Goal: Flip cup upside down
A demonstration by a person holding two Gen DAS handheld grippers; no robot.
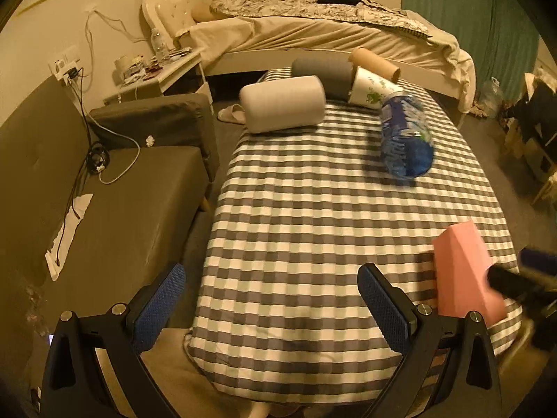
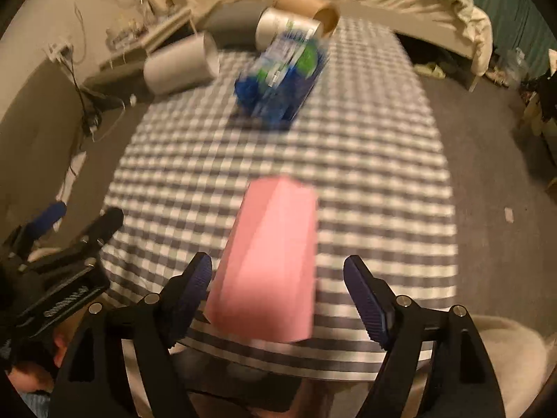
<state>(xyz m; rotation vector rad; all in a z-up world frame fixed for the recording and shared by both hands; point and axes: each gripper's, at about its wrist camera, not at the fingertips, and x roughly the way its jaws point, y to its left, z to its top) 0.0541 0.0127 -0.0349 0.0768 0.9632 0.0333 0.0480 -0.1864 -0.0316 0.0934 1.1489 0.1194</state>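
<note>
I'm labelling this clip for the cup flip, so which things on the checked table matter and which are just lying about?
Part of the job:
pink cup, between the open jaws of the right gripper
left gripper, open, holding nothing

Just lying about:
blue plastic bottle
white cup
grey cup
printed paper cup
brown cardboard tube

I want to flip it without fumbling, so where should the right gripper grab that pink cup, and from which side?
Grip the pink cup across its faceted side walls near mid-height, coming from the near table edge. It already stands between the right gripper's open fingers, so probably just close.
</note>
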